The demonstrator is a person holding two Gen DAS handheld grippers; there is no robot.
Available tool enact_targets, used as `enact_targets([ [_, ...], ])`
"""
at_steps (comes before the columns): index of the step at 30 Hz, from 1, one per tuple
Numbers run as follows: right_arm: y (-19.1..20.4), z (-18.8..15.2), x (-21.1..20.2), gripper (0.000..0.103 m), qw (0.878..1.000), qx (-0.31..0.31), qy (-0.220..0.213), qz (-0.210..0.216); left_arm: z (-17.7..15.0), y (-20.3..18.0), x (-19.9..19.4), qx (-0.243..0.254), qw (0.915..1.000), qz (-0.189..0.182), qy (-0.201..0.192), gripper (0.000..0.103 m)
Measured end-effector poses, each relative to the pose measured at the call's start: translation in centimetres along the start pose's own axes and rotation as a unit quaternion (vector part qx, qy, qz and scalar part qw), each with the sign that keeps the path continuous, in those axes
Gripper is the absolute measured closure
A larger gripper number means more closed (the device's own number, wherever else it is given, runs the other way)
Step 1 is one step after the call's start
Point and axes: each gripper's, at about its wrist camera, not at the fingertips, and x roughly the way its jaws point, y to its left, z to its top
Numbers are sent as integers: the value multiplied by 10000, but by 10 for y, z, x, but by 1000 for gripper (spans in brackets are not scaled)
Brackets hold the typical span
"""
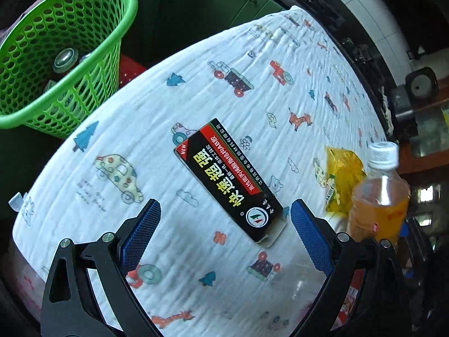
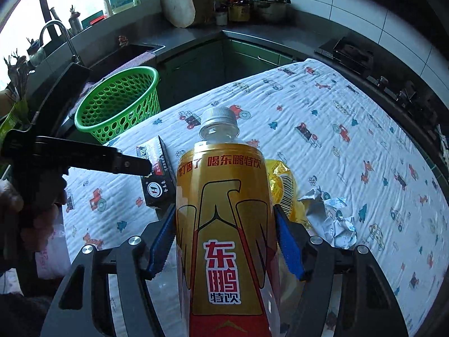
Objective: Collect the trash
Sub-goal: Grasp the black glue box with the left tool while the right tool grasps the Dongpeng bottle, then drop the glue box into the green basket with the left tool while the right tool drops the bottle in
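From the left wrist camera, the left gripper (image 1: 226, 219) hangs above a table covered in a white crinkled cloth printed with cartoon cars and trees (image 1: 157, 118); its blue-padded jaws stand spread wide with nothing pinched; a black rectangular cardboard box with red and yellow lettering (image 1: 227, 179) lies flat on the cloth just ahead, its near end between the fingertips but untouched; a green perforated plastic basket (image 1: 64, 59) stands past the table's far left edge (a metal lid shows inside it); a crumpled yellow plastic wrapper (image 1: 341, 179) lies at the right.

From the right wrist camera, the right gripper (image 2: 226, 241) pinches a clear plastic bottle with a gold and red label and a grey cap (image 2: 224, 224), both blue pads pressed on its sides; the black box (image 2: 157, 174) lies to the left, the green basket (image 2: 118, 109) beyond the table edge; the yellow wrapper (image 2: 283, 188) lies behind the bottle, with a crumpled white and blue paper scrap (image 2: 334, 219) beside it.
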Motion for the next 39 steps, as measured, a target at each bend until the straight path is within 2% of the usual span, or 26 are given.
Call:
enact_targets([
  [8, -7, -13, -10, 39, 9997, 202, -154, 72, 10, -11, 25, -668, 9971, 359, 97, 10],
  [14, -9, -15, -13, 39, 9993, 300, -199, 100, 19, -24, 32, -735, 9939, 816, 42, 13],
  [18, -8, -16, -16, 39, 9993, 295, -226, 93, 20, -32, 34, -574, 9913, 1181, 22, 23],
  [22, -8, -16, -18, 39, 9990, 337, -269, 114, 22, -37, 33, -395, 9892, 1413, -56, 41],
  [28, -4, -16, -20, 39, 9987, 384, -305, 159, 17, -30, 24, -177, 9926, 1191, -138, 49],
  [35, 10, -6, -23, 39, 9986, 313, -364, 204, 13, -24, -4, 252, 9962, 735, -389, 51],
  [39, 21, 6, -23, 39, 9986, 208, -408, 248, 17, -9, -27, 270, 9969, 485, -549, 51],
])
